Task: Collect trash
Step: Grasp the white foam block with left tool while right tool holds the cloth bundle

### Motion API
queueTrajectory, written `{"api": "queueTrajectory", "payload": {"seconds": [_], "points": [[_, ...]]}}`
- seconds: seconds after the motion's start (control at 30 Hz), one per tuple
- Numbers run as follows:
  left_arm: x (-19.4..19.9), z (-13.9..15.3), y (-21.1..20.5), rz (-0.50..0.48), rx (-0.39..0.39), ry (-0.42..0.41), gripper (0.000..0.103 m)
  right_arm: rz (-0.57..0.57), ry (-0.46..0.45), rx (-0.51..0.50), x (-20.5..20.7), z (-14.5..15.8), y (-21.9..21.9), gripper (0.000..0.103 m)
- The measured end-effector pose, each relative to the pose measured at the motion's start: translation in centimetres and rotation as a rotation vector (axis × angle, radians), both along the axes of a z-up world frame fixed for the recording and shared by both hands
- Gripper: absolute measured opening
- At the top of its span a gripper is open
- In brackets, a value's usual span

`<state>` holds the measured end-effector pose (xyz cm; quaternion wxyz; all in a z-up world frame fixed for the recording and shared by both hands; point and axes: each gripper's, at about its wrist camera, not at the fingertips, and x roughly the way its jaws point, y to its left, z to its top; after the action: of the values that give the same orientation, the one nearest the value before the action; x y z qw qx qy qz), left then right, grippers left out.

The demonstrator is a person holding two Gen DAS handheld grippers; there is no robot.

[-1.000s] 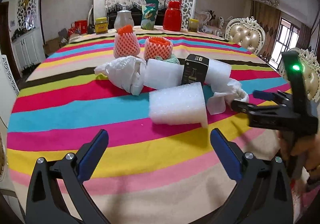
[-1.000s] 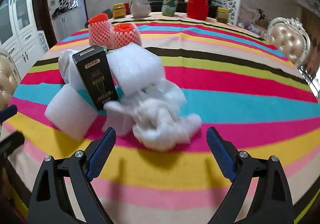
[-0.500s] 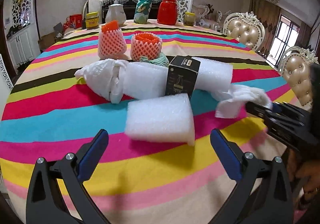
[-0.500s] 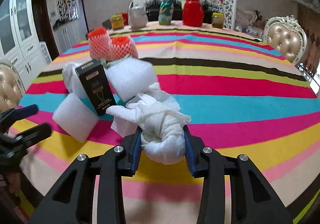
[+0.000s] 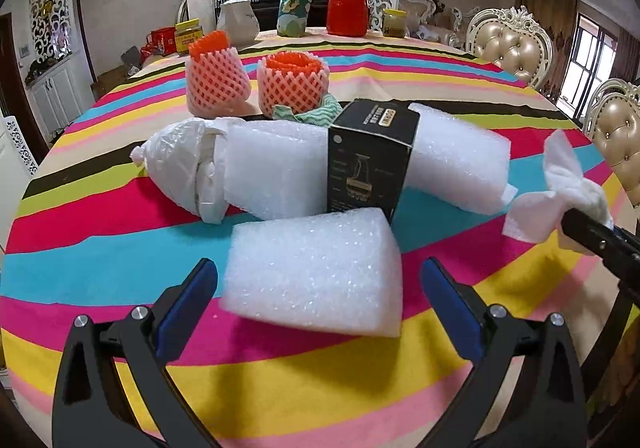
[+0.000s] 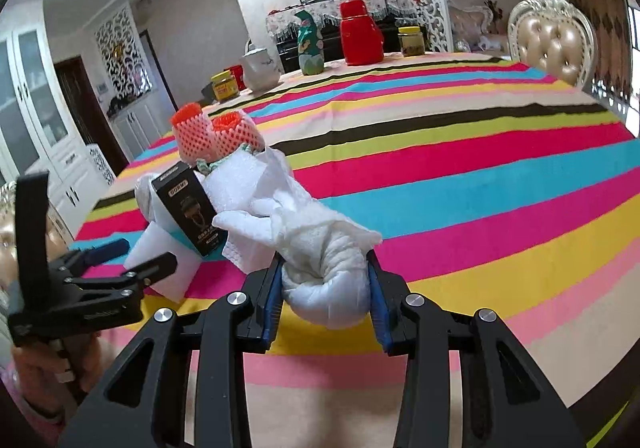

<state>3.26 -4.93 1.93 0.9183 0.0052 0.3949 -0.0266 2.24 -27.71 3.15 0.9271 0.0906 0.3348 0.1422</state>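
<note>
The right gripper (image 6: pixel 325 288) squeezes the white paper wad (image 6: pixel 324 260), maybe lifted off the striped table (image 6: pixel 480 176). The left gripper (image 5: pixel 318 290) is wide open around the foam block (image 5: pixel 316 268), ready to grab.

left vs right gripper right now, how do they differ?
The left gripper is open, jaws wide either side of the white foam block, gripping nothing. The right gripper is shut on the crumpled white paper towel, lifted above the striped tablecloth. Both have blue pads.

left gripper (image 5: pixel 318 286) fingers spread, right gripper (image 6: pixel 324 288) clamped
</note>
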Motion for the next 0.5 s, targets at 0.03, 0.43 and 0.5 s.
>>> {"api": "queueTrajectory", "payload": {"seconds": [0.03,0.43,0.5], "points": [[0.4,-0.3,-0.1,0.0,-0.002,0.02,0.099,0.0,0.0,0.004,-0.1,0.0,0.0,0.039],[1.9,-1.7,1.2,0.063,-0.013,0.112,0.074,0.012,0.029,0.02,0.4,-0.3,0.1,0.039],[1.6,-1.4,1.9,0.063,-0.056,0.092,0.043,0.019,0.026,0.011,0.4,-0.2,0.3,0.039]]}}
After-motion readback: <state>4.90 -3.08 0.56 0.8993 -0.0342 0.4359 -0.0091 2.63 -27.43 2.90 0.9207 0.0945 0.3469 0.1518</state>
